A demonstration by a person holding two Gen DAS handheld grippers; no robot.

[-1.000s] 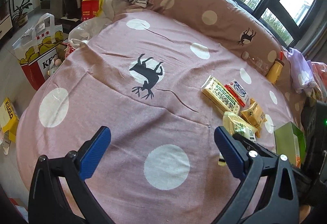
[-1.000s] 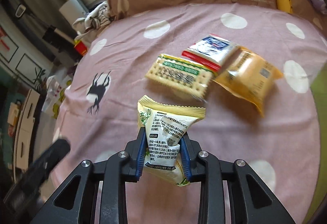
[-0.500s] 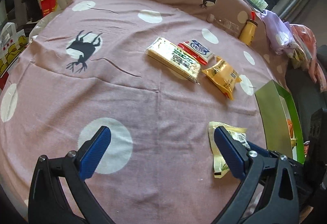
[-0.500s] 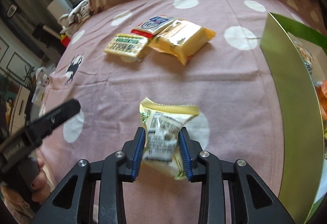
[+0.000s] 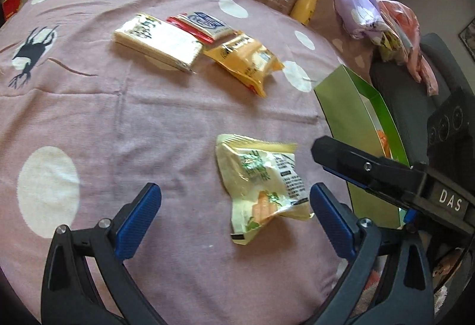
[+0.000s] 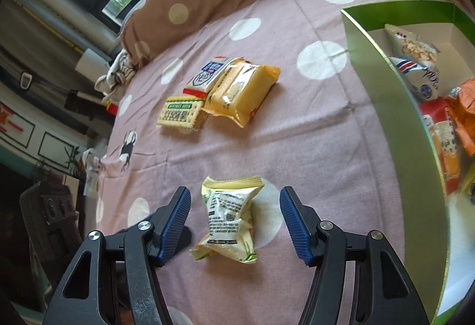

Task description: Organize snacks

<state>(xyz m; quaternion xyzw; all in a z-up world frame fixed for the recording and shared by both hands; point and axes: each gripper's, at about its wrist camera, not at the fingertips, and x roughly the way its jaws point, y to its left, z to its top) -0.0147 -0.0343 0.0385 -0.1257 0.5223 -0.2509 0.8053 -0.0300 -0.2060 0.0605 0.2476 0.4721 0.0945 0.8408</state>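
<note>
**Desk:** Right gripper (image 6: 234, 219) — what is its state, and where is the snack?

**Photographer:** Its blue jaws stand spread wide, gripping nothing. The pale yellow snack packet (image 6: 227, 219) lies between them on the pink polka-dot bedspread (image 6: 311, 147), touching neither pad. The left gripper (image 5: 234, 219) is likewise spread and empty, with the same packet (image 5: 261, 185) just ahead of it toward 1 o'clock.

**Desk:** Go large to small. What surrounds it?

**Photographer:** On the bedspread, the green box (image 6: 394, 105) sits at 3 o'clock of the packet in the right wrist view, already holding several snacks. Well apart at 12 o'clock lie three more: an orange-yellow pouch (image 6: 242, 90), a cracker pack (image 6: 181, 115) and a blue-and-red packet (image 6: 207, 74), all touching or overlapping.

**Desk:** Which way does the packet point?

**Photographer:** Its long axis runs roughly 12 to 6 in the right wrist view, crimped seal at 12, printed back face up, the lower end crumpled and skewed toward 7.

**Desk:** The risk from here?

**Photographer:** Probably that it is left outside the box. A soft, puffy bag on yielding fabric could also slide or twist if pinched at one edge, and a hard squeeze might crush the contents. The two grippers are near each other and could collide.
</note>
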